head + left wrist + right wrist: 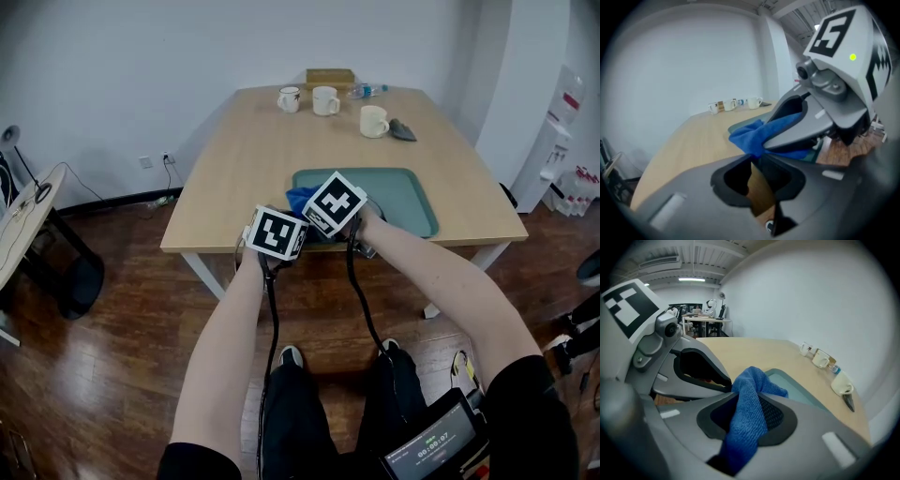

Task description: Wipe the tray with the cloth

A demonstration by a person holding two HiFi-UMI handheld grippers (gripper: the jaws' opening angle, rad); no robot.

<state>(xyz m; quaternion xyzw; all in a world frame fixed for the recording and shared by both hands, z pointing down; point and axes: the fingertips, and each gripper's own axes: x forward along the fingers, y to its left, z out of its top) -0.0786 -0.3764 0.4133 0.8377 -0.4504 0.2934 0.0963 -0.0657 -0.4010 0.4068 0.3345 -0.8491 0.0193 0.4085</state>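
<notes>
**At the tray's near-left corner: blue cloth clamped in right gripper**

On the light wood table, a teal-green tray lies flat near the front edge. The blue microfibre cloth is bunched over the tray's near-left corner. The right gripper is clenched on the cloth, which runs up through its jaw recess and bulges out past the tips. The left gripper sits just beside it, with its jaws drawn nearly together and the tips right at the cloth's edge. Can't tell whether they pinch it. Both marker cubes carry black-and-white square patterns, no words.

At the far end stand three white mugs, a water bottle with a blue label too small to read, and a wooden box. A dark grey object lies beside the nearest mug. A small screen at the person's lap shows green digits, not legible.
</notes>
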